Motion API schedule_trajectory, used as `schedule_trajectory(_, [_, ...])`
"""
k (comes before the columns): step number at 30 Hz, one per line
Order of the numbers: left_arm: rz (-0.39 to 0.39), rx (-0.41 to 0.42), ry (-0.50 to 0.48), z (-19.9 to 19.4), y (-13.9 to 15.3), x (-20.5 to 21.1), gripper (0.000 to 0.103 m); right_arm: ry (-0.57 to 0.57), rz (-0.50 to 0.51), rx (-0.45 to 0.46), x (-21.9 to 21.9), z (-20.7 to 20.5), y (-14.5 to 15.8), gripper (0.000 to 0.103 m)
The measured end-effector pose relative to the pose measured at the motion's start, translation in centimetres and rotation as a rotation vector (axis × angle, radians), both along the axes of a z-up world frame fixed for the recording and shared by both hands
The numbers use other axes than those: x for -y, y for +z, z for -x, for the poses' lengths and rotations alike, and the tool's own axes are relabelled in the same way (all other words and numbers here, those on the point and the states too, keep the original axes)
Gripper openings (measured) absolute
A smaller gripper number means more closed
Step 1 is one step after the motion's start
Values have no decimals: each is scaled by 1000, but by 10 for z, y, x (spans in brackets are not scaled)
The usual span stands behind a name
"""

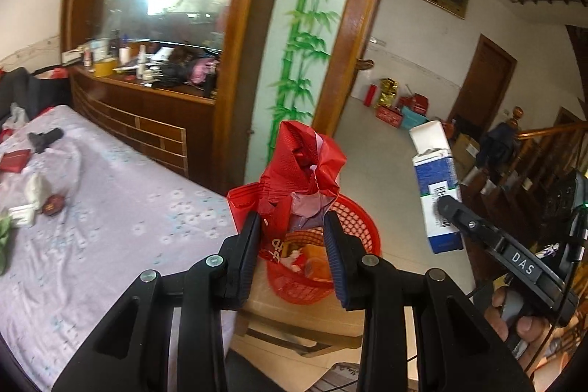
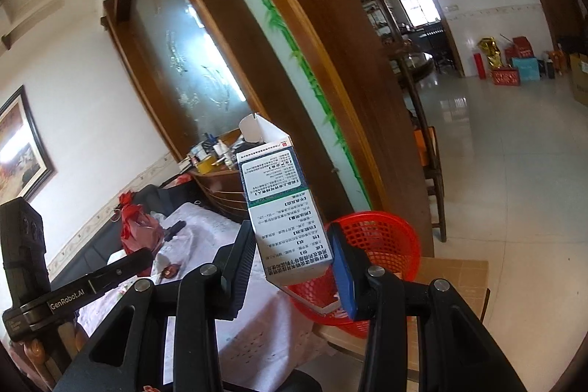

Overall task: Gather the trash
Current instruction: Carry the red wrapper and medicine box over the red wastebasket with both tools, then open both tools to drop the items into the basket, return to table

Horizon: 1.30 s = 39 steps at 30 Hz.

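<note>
bed (image 1: pixel 110 208): litter left far-left, so task is partly done, I judge
basket (image 1: pixel 362 219): red, near, some trash inside
left hand-held gripper (image 1: pixel 292 226): clamped on red bag (image 1: pixel 305 160), bag just above basket
right hand-held gripper (image 2: pixel 292 245): grasping box (image 2: pixel 279 204), near basket, not dropped

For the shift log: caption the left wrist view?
Left gripper holds red packaging above red basket.
</note>
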<state>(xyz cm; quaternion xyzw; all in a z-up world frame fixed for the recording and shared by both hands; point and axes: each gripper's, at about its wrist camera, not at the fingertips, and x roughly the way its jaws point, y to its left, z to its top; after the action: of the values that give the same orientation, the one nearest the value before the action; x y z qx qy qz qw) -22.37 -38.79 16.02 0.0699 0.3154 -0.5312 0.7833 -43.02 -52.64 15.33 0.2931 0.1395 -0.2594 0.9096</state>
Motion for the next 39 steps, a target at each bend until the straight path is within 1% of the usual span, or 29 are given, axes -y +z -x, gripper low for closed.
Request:
schedule_trajectory(3, [7,-27,-38,-5,-12,19,33,-6,-23,-6,11,-3,-5,43])
schedule_trajectory(6, [-33,-50,-54,-10,-29,42,33,-5,-52,-17,21,-8,-12,43])
schedule_trajectory(11, [-83,-120,-94,-19,-54,75,33,-12,-90,-33,37,-14,-26,43])
schedule_trajectory(16, [-121,-147,-114,-20,-74,100,33,-27,-136,-47,51,-18,-39,43])
schedule_trajectory(22, [-161,-167,-137,-22,-96,121,34,-33,-178,-56,64,-26,-52,43])
schedule_trajectory(26, [-177,-183,-129,-25,-110,129,34,-35,-196,-61,76,-35,-62,43])
schedule_trajectory(32, [-191,-180,-137,-24,-119,136,35,-49,-249,-60,95,-41,-80,43])
schedule_trajectory(33, [-193,-179,-134,-24,-120,136,35,-49,-251,-60,96,-41,-81,44])
schedule_trajectory(34, [-195,-180,-131,-24,-121,137,40,-47,-258,-59,98,-42,-83,45])
schedule_trajectory(35, [-194,-185,-132,-25,-122,137,49,-44,-263,-55,99,-42,-84,45])
schedule_trajectory(37, [-194,-178,-126,-26,-123,136,58,-38,-271,-55,101,-43,-86,47])
schedule_trajectory(38, [-191,-162,-122,-25,-122,133,60,-42,-278,-53,102,-41,-85,51])
schedule_trajectory(39, [-189,-145,-118,-25,-120,130,60,-45,-285,-46,102,-40,-84,59])
